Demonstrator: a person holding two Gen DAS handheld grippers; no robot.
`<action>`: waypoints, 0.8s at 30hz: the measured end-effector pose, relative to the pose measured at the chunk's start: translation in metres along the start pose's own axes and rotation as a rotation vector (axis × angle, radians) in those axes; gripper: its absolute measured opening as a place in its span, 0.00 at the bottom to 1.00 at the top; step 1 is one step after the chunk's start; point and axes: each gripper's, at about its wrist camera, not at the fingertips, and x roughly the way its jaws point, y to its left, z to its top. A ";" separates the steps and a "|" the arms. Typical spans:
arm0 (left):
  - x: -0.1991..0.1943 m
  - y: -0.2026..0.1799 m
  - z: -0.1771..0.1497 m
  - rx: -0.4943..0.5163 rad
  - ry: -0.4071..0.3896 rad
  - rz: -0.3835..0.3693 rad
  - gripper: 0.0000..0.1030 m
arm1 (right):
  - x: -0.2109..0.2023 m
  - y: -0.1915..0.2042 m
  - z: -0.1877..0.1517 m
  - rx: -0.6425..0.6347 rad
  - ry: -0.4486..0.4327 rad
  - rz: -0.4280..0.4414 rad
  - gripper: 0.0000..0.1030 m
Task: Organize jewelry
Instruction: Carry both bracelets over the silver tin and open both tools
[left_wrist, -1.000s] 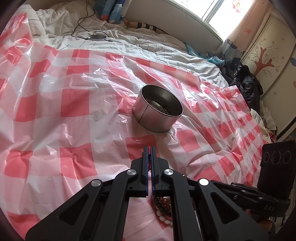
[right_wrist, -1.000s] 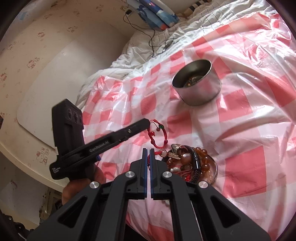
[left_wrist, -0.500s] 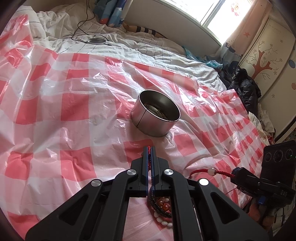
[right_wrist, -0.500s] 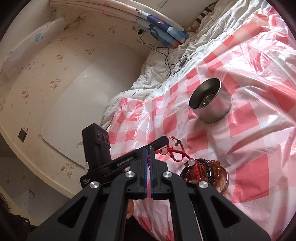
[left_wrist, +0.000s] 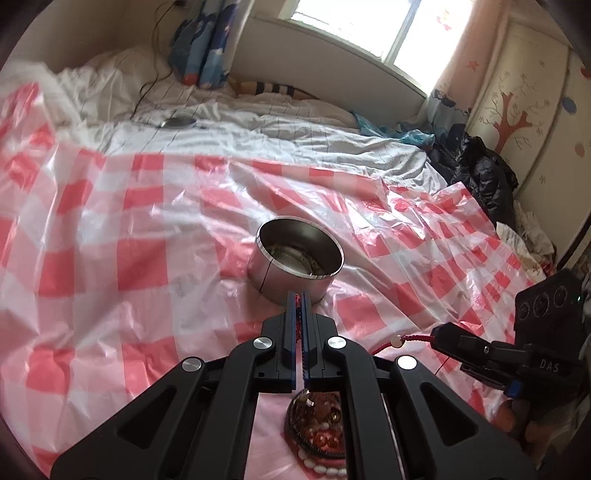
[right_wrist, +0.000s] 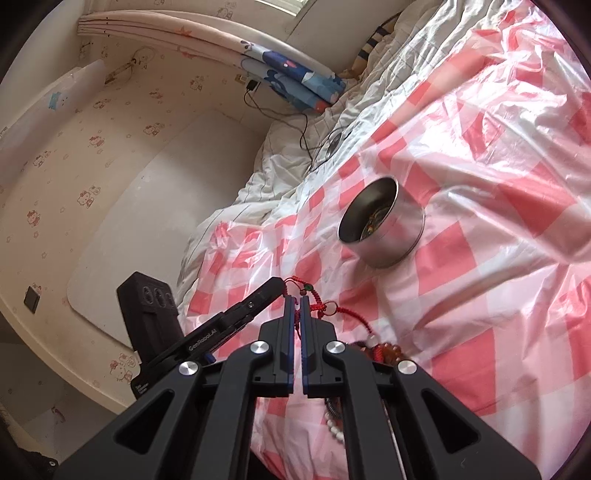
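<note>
A round steel tin (left_wrist: 295, 254) stands on the red-checked plastic sheet (left_wrist: 110, 258); it also shows in the right wrist view (right_wrist: 384, 225) with some jewelry inside. My left gripper (left_wrist: 298, 295) and right gripper (right_wrist: 297, 300) are both shut on one red cord bracelet (right_wrist: 325, 306), which is lifted and stretched between them. The cord with a pale bead (left_wrist: 397, 341) runs to the right gripper's tip (left_wrist: 439, 332). A pile of bead bracelets (left_wrist: 317, 417) lies below the grippers on the sheet, partly hidden by them.
White bedding (left_wrist: 258, 125) with a cable and a small round device (left_wrist: 179, 122) lies beyond the sheet. A dark jacket (left_wrist: 480, 173) and a wardrobe (left_wrist: 517, 92) are at the right. A wall and white headboard panel (right_wrist: 129, 221) are at the left.
Both grippers rose with the red cord bracelet, lifting it off the bead pile and pulling it taut between them. The tin has not moved.
</note>
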 end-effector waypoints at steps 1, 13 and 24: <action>0.001 -0.005 0.004 0.021 -0.016 -0.004 0.02 | -0.001 -0.001 0.003 0.000 -0.017 -0.004 0.04; 0.055 -0.020 0.056 -0.049 -0.040 -0.184 0.02 | 0.005 -0.014 0.042 0.021 -0.132 -0.042 0.04; 0.122 0.039 0.067 -0.213 0.145 0.021 0.19 | 0.046 0.003 0.089 -0.068 -0.140 -0.025 0.04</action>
